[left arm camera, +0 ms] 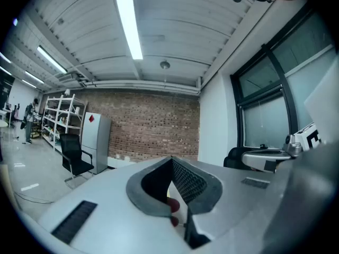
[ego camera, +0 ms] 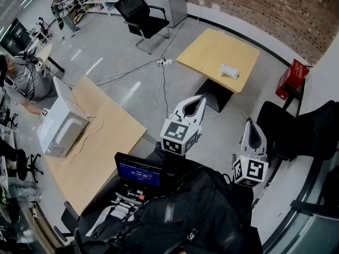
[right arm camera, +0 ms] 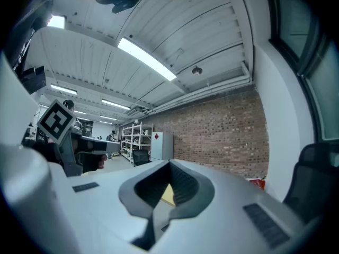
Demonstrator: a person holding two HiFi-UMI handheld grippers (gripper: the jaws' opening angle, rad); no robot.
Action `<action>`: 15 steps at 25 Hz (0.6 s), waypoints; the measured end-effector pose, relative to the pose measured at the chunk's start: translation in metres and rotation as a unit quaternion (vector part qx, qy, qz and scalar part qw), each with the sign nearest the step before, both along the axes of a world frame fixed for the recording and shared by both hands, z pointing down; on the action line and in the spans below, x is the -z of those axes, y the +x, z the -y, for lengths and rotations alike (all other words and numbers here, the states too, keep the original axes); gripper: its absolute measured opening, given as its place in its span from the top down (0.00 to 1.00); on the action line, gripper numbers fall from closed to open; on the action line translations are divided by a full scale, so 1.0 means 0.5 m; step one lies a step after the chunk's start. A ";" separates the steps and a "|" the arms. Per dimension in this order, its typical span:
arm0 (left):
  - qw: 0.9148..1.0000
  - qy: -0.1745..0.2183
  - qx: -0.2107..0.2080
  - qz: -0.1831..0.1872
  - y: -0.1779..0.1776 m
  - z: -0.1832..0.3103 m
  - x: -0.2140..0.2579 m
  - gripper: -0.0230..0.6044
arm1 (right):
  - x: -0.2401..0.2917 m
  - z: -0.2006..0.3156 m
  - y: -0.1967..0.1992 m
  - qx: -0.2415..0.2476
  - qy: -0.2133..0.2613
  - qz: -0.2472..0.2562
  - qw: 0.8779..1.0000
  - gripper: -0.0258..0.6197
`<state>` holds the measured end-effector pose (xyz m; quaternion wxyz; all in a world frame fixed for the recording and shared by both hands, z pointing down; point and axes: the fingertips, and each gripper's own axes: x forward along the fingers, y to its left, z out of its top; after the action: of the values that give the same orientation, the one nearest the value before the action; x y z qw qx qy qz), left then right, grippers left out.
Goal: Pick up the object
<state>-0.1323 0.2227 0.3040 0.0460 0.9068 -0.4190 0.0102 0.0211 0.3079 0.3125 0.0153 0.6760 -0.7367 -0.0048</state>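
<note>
A small white object [ego camera: 229, 71] lies on a square wooden table [ego camera: 212, 52] across the floor, well beyond both grippers. My left gripper [ego camera: 202, 98] is held up in the air with its tips together and nothing between them. My right gripper [ego camera: 249, 122] hangs to its right, also shut and empty. In the left gripper view the left gripper [left arm camera: 172, 160] points at a brick wall, its jaws meeting at the tip. In the right gripper view the right gripper [right arm camera: 170, 163] points level across the room, with a bit of the yellow table [right arm camera: 168, 196] showing through the gap behind the closed tips.
A long wooden desk [ego camera: 106, 142] at the left carries a white microwave [ego camera: 62, 128]. A small lit screen [ego camera: 139, 172] and a black backpack [ego camera: 196, 216] sit just below me. A red box [ego camera: 292, 77], black chairs [ego camera: 142, 14] and floor cables [ego camera: 159, 62] surround the table. A person [ego camera: 24, 78] sits far left.
</note>
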 end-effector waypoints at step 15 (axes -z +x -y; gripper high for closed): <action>1.000 0.000 0.010 0.015 0.018 -0.009 -0.009 0.97 | -0.004 0.002 0.022 0.014 0.019 0.033 0.999 0.96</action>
<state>-0.1233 0.2270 0.3083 0.0396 0.9022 -0.4288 0.0234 0.0321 0.3067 0.3144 -0.0220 0.6653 -0.7462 0.0036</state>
